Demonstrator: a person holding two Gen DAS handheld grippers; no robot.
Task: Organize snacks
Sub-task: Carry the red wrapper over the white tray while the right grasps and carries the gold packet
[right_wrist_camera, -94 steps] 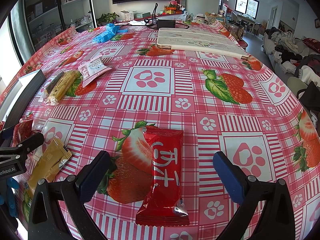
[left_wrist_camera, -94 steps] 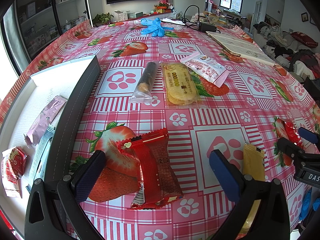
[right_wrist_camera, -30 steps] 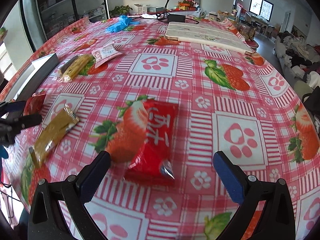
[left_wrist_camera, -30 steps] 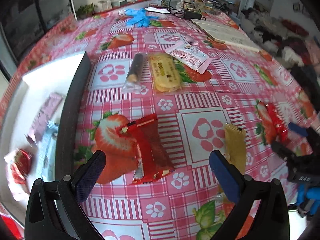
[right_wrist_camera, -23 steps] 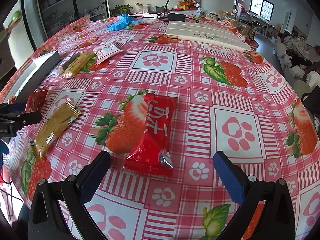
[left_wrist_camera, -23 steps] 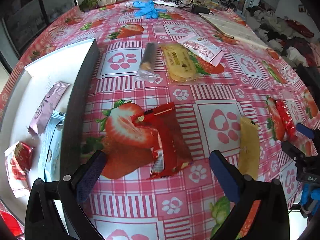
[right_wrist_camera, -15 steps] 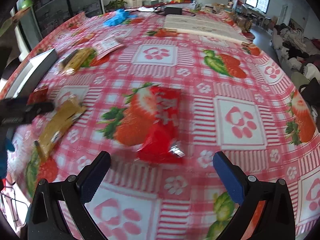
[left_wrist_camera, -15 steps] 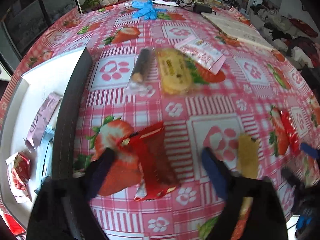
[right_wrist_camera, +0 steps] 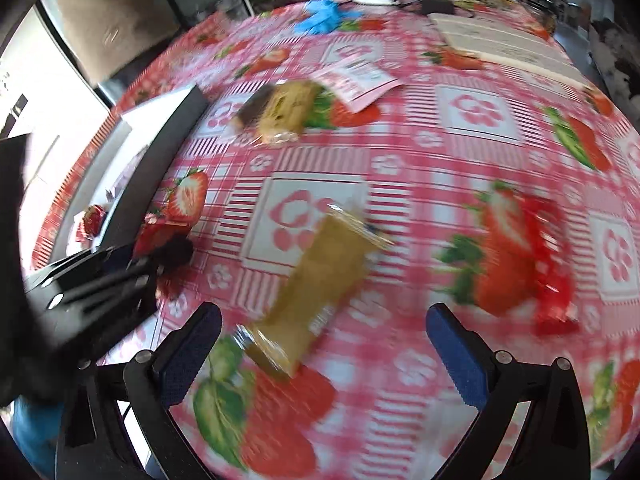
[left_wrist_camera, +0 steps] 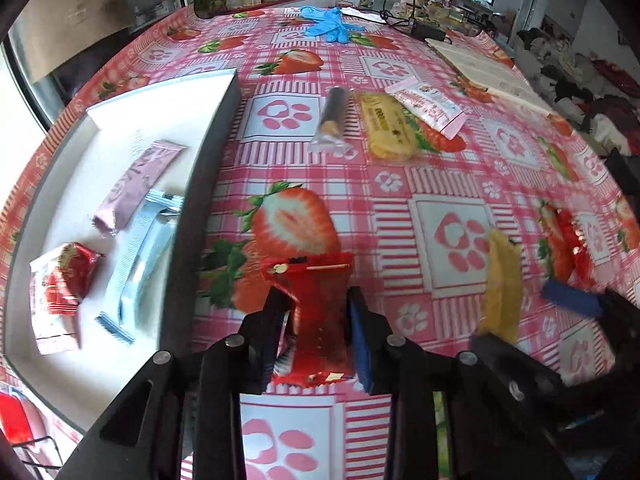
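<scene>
My left gripper is shut on a red snack packet and holds it over the tablecloth beside the box. The white box with a dark wall lies to its left and holds a pink stick pack, a blue packet and a red-and-white packet. My right gripper is open above a yellow snack bar. A red packet lies to its right. The left gripper with its red packet shows in the right wrist view.
Farther back lie a dark bar in clear wrap, a yellow biscuit pack and a pink-and-white packet. Blue gloves, cables and a flat white board sit at the far side. The table edge runs near me.
My left gripper has closed on the red packet and lifted it. My right gripper has swung left from the red packet to above the yellow bar; its view is blurred by motion.
</scene>
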